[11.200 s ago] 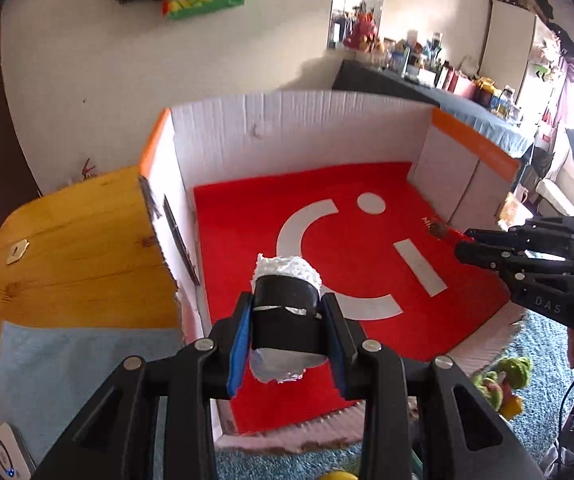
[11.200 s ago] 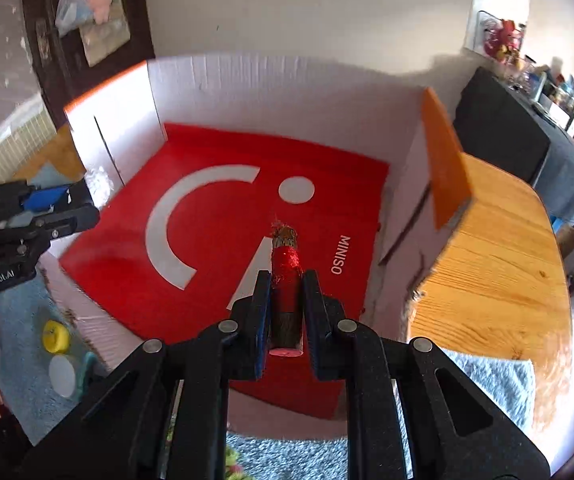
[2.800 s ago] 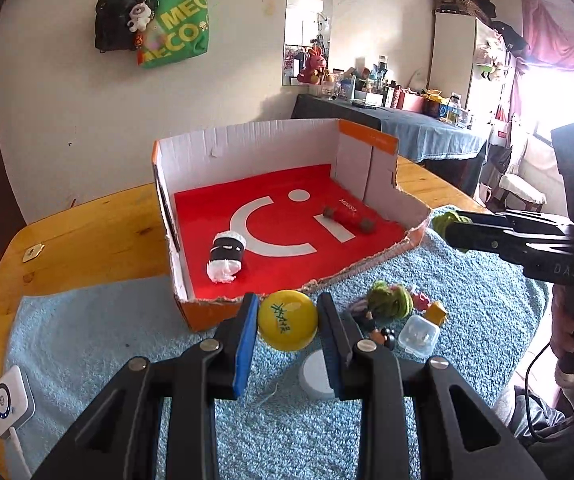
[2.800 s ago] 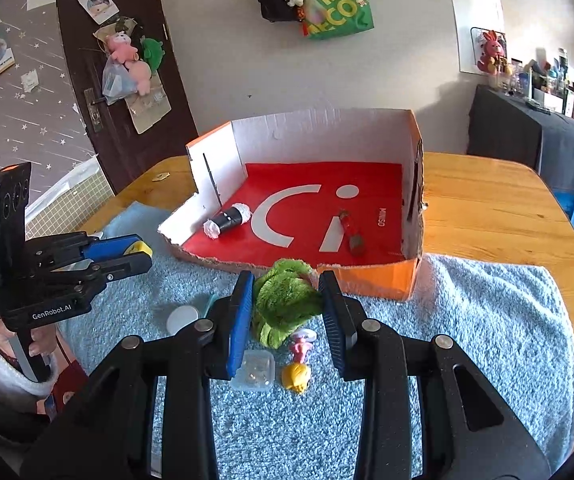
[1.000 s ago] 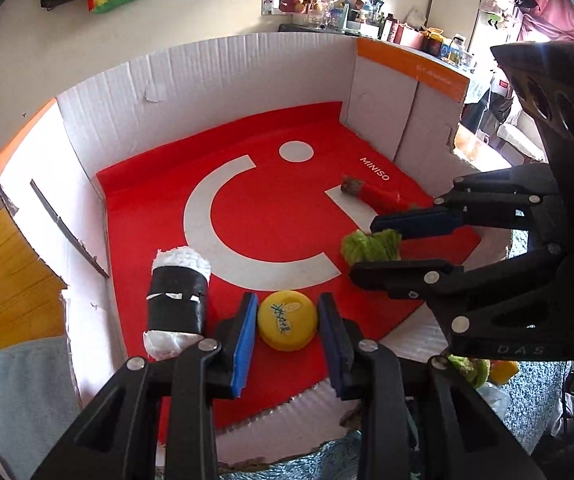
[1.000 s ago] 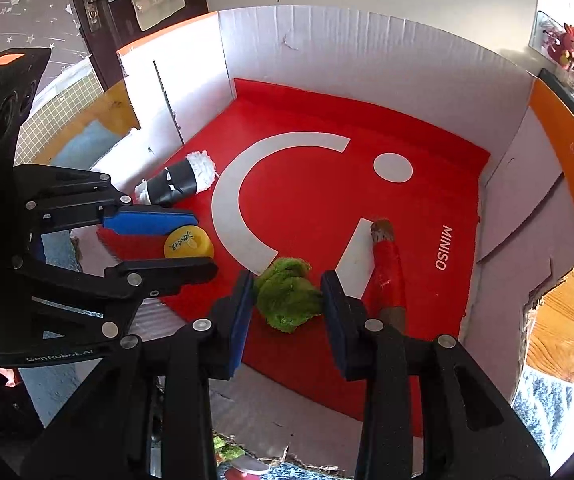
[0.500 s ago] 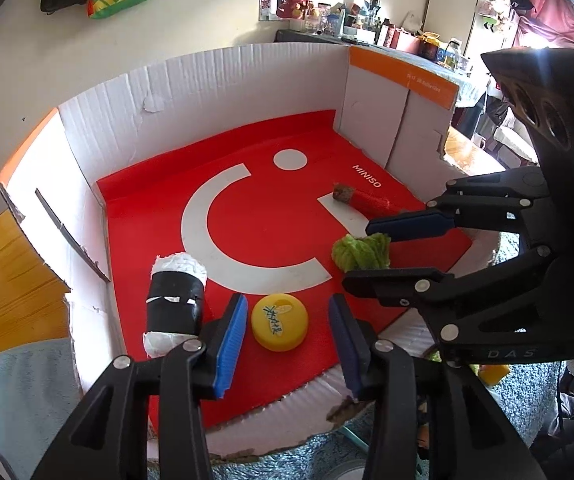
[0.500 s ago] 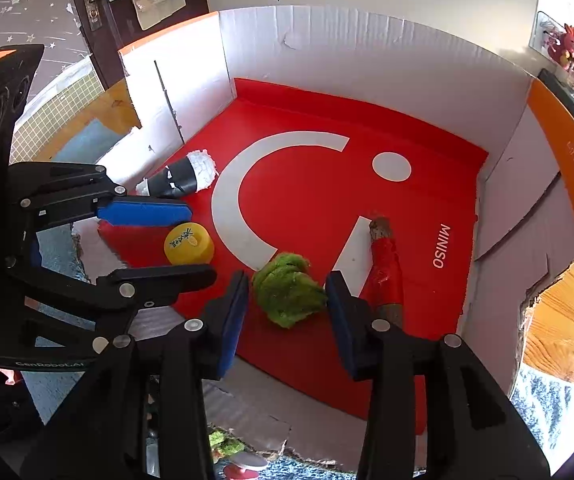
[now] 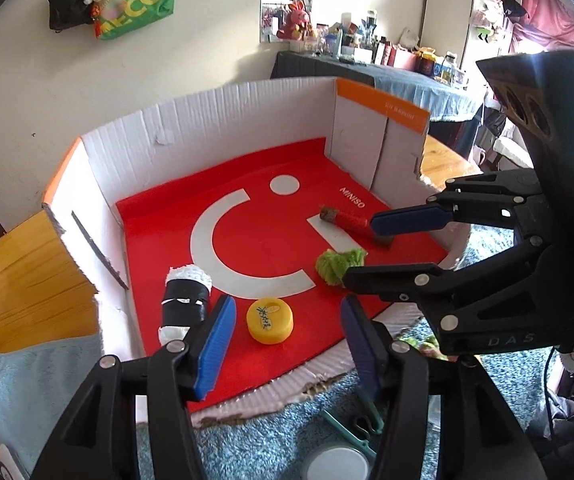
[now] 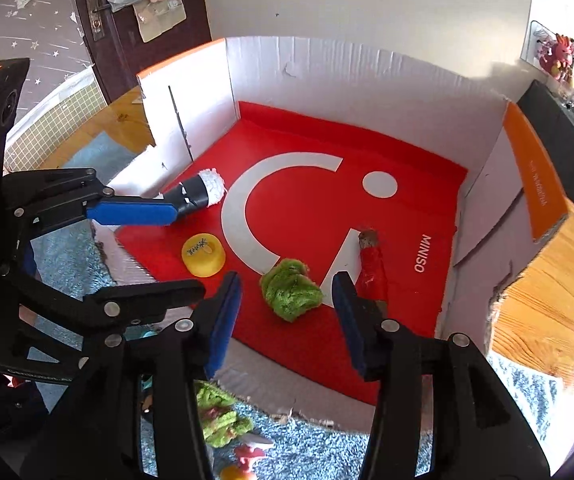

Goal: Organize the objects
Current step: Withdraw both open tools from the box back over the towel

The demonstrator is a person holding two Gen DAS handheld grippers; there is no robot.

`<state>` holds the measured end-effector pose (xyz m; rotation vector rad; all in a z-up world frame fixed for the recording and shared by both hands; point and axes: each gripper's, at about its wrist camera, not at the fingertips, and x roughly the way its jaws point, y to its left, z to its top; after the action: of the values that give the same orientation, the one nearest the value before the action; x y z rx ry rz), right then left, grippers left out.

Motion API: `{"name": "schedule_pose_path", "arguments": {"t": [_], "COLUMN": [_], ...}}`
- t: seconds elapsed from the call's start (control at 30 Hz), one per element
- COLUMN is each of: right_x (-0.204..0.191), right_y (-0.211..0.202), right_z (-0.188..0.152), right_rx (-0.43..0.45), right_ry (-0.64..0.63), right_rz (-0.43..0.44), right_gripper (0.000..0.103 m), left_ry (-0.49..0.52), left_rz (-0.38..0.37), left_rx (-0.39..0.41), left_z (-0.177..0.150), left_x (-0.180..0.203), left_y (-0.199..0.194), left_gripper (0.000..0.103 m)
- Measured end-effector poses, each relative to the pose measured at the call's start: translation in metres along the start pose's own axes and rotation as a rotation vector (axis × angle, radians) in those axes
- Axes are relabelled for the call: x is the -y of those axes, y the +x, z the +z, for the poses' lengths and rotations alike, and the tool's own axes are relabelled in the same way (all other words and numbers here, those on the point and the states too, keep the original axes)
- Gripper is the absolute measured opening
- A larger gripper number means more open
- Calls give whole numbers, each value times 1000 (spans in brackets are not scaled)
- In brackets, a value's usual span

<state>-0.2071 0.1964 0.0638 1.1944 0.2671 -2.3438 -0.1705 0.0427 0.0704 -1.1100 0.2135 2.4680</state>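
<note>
The left gripper (image 9: 285,332) is opening its jaws over the front part of the box (image 9: 215,120); the yellow cap (image 9: 269,320) is lying on the red floor between the blue pads (image 9: 215,344), and they are not touching it. The right gripper (image 10: 287,312) is also opening, and the green toy (image 10: 290,290) is resting on the floor between its pads, free of them. Near the left wall the black roll (image 9: 185,300) is lying on its side. The red stick (image 10: 372,266) is lying just beside the green toy, on the side of the word MINISO. The box is standing on a blue towel (image 9: 39,392) on the wooden table (image 9: 19,280).
</note>
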Motion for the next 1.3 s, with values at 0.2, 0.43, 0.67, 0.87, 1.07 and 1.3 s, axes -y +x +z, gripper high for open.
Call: {"name": "schedule_pose_path", "arguments": {"t": [0.2,0.43,0.67,0.87,1.07,1.3], "right_x": [-5,-18,-31,-40,-52,-68], "right_y": [-17,-40,-69,-87,-105,-118], "right_z": [-3,-9,-20,-31,-47,-71], "right_rx": [35,83,150,185,220,270], "right_ry": [-8,-25,-18,-9,3,21], "right_rz": [-19,-38,-39,-58,-83,-129], "right_gripper": [52,63,72,80,85,93], "left_ry": [-11,-46,-52,-78,-116,-155], "left_rz": [22,47,84,124,137,133], "left_rx": [53,128,192,240,273,274], "left_z": [-2,-9,-22,-35,-51,-79], "left_x": [3,5,14,20,23,29], "left_y": [-23,-55,-83,-100,-115,-122], "left_gripper": [62,70,82,93,101,103]}}
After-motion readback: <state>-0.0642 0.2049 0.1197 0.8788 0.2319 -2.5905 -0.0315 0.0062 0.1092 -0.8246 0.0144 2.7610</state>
